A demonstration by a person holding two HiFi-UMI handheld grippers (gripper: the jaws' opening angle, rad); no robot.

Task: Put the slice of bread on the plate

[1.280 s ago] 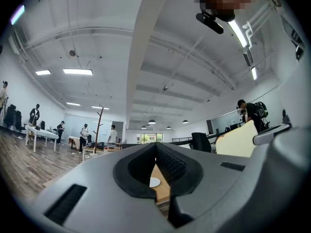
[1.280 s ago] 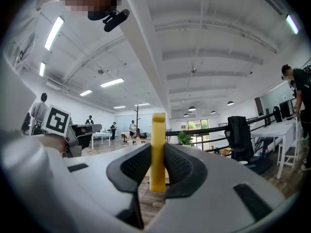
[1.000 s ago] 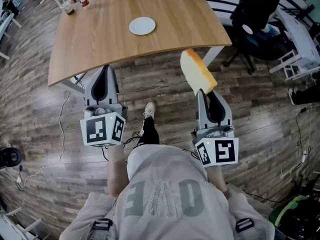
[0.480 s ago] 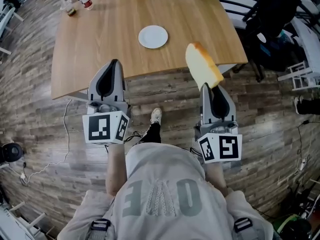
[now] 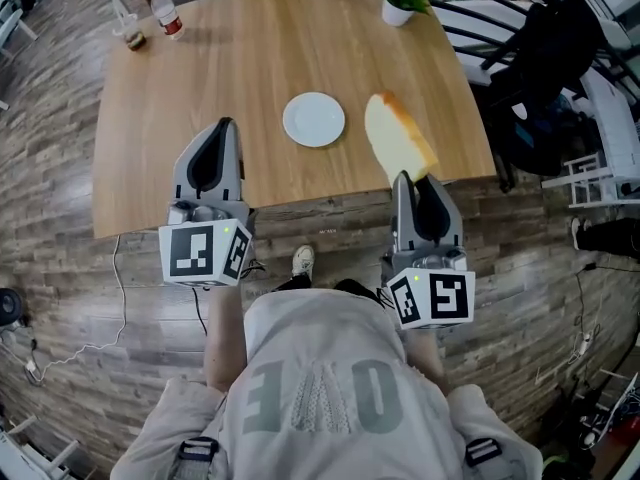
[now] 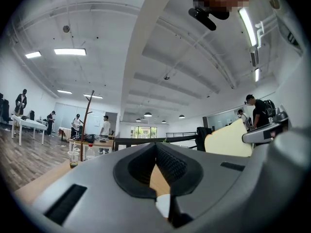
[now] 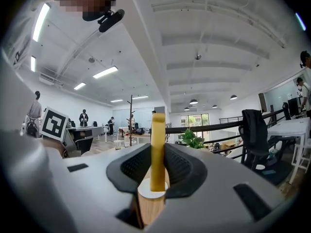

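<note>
Clamps the slice of bread (image 5: 398,136) by its lower end between the narrow-set jaws of the right gripper (image 7: 157,154), upright and edge-on, in the air over the near edge of the table (image 5: 220,68), just right of the plate (image 5: 313,119). Holds the left gripper (image 6: 156,149) empty, tips pinched together. Reads as the carry step. Calls next for a shift left over the plate, a tilt flat, then release.

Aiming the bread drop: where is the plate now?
In the head view the plate lies on the wooden table, near its front edge, just left of the bread slice held by the right gripper.
</note>
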